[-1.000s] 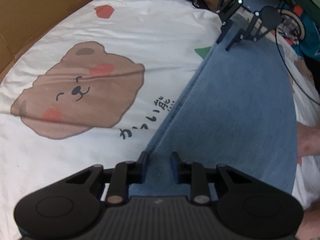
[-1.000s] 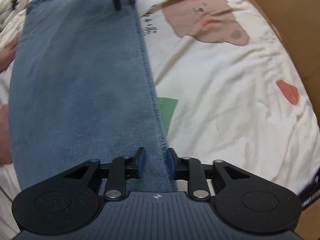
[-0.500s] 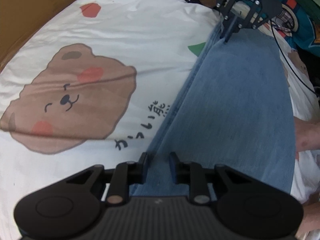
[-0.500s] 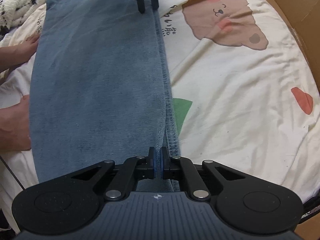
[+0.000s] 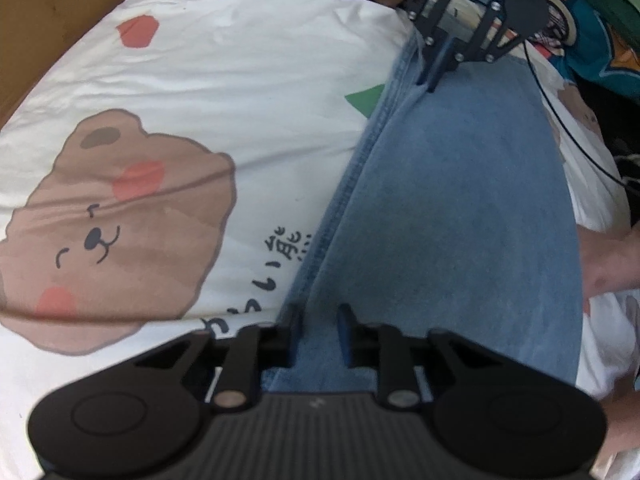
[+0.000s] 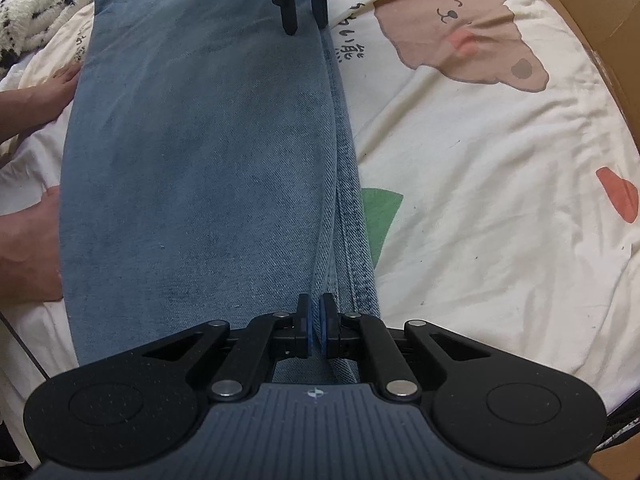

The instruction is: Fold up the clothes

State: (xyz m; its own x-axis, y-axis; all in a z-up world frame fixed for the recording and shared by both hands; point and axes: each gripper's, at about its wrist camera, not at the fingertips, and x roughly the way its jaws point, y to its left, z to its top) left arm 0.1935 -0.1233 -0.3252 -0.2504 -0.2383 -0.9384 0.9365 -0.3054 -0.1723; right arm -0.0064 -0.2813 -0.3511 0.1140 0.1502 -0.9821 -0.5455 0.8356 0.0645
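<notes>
Blue jeans [image 5: 448, 208] lie stretched flat on a white bear-print bedsheet [image 5: 192, 80], also in the right wrist view [image 6: 192, 152]. My left gripper [image 5: 320, 316] is open, its fingers straddling the seam edge of the jeans at one end; it shows at the top of the right wrist view [image 6: 306, 20]. My right gripper [image 6: 315, 308] is shut on a pinched fold of the jeans' seam edge at the other end; it shows far off in the left wrist view [image 5: 430, 80].
A brown cardboard wall [image 6: 600, 12] borders the bed [image 5: 60, 8]. A person's bare feet [image 6: 28, 236] rest beside the jeans. A black-and-white fuzzy blanket [image 6: 36, 8] and black cables [image 5: 576, 136] lie past the jeans.
My right gripper closed on the seam edge of the jeans and lifted a small fold. My left gripper stayed open over the edge, with both views shifting slightly.
</notes>
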